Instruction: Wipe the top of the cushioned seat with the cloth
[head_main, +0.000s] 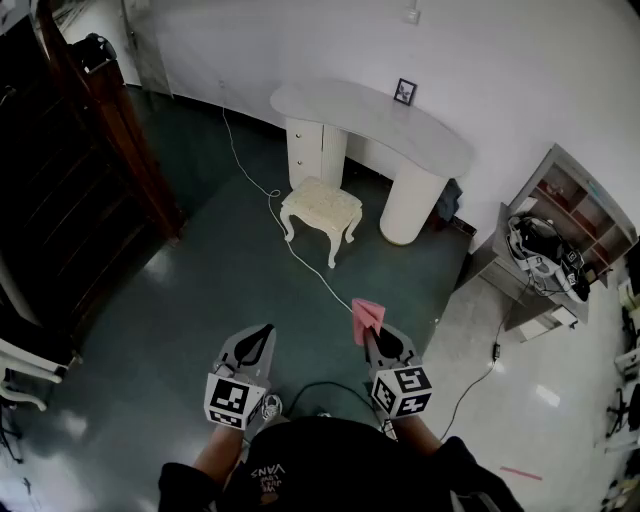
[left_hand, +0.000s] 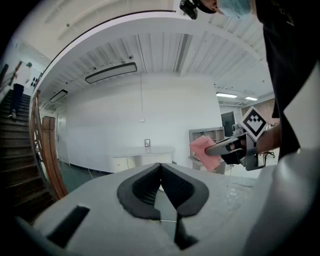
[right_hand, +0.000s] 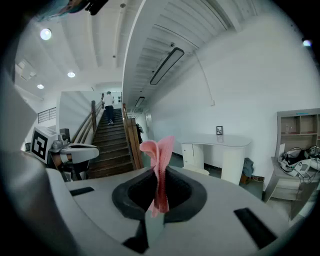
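Note:
The cream cushioned seat (head_main: 321, 206) stands on the dark floor in front of a white curved desk (head_main: 372, 120), well ahead of both grippers. My right gripper (head_main: 374, 335) is shut on a pink cloth (head_main: 366, 316), which sticks up from between its jaws; in the right gripper view the cloth (right_hand: 159, 167) is pinched upright in the gripper (right_hand: 159, 197). My left gripper (head_main: 262, 331) is held level with it, to the left, shut and empty. In the left gripper view its jaws (left_hand: 161, 167) meet with nothing between them, and the pink cloth (left_hand: 205, 152) shows at the right.
A white cable (head_main: 300, 255) runs across the floor past the seat. A dark wooden staircase (head_main: 70, 170) rises at the left. An open shelf unit (head_main: 555, 245) with clutter stands at the right. A small framed picture (head_main: 404, 91) sits on the desk.

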